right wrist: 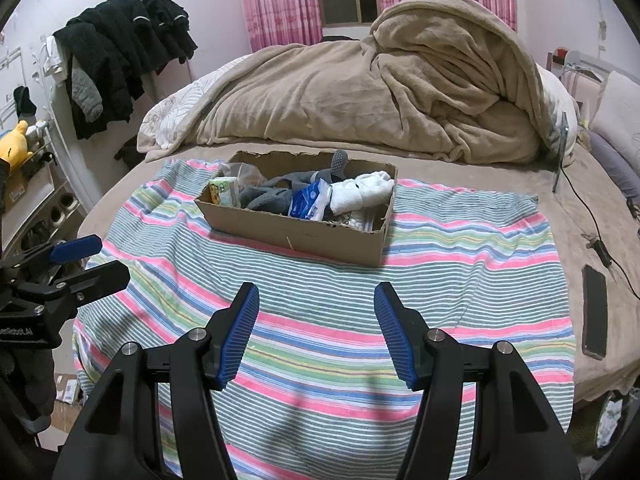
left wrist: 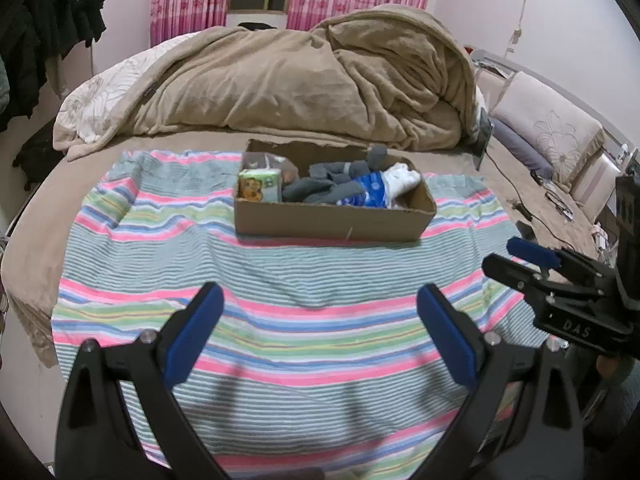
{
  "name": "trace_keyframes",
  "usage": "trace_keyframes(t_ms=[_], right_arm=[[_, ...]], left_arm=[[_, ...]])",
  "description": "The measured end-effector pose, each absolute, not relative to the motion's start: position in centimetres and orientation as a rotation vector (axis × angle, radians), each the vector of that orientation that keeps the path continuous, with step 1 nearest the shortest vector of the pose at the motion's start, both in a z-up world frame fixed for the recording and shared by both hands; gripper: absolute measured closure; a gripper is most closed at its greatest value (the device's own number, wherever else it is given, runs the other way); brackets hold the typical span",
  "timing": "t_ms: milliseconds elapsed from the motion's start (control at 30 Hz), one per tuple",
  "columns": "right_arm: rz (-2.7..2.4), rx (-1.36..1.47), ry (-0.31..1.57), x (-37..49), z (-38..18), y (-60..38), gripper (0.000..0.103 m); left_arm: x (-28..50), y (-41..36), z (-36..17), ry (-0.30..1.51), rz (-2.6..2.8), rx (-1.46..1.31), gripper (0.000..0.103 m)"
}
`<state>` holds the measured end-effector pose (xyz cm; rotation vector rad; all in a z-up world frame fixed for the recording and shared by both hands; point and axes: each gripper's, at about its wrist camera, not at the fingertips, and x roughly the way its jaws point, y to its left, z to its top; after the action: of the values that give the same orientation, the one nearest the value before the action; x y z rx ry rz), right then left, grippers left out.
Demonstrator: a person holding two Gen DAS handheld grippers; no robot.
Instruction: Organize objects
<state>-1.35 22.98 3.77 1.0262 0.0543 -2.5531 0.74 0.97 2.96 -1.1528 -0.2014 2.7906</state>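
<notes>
A cardboard box (left wrist: pixel 332 222) (right wrist: pixel 296 236) stands on a striped cloth (left wrist: pixel 256 276) (right wrist: pixel 460 264) on the bed. Inside lie a green tissue pack (left wrist: pixel 259 186) (right wrist: pixel 223 193), grey socks (left wrist: pixel 320 186) (right wrist: pixel 268 197), a blue-and-white packet (left wrist: pixel 370 190) (right wrist: pixel 310 202) and a white rolled cloth (left wrist: pixel 402 178) (right wrist: pixel 366 192). My left gripper (left wrist: pixel 320 312) is open and empty above the cloth, short of the box; it also shows in the right wrist view (right wrist: pixel 96 260). My right gripper (right wrist: pixel 316 312) is open and empty too, seen at the right in the left wrist view (left wrist: pixel 504 258).
A heaped tan blanket (left wrist: pixel 304 80) (right wrist: pixel 380 88) lies behind the box. A phone (right wrist: pixel 595 312) and a cable (right wrist: pixel 588 216) lie on the bed at the right. Pillows (left wrist: pixel 548 136) sit far right. Dark clothes (right wrist: pixel 120 48) hang at the left.
</notes>
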Motion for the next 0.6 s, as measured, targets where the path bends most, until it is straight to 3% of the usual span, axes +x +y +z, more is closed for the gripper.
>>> trace_keyframes(t_ms=[600], right_arm=[[-2.536,1.040,0.059,-2.29,3.10,22.23,0.040]], left_arm=[[-0.30,1.70,2.36,-0.182,2.757,-1.162,0.005]])
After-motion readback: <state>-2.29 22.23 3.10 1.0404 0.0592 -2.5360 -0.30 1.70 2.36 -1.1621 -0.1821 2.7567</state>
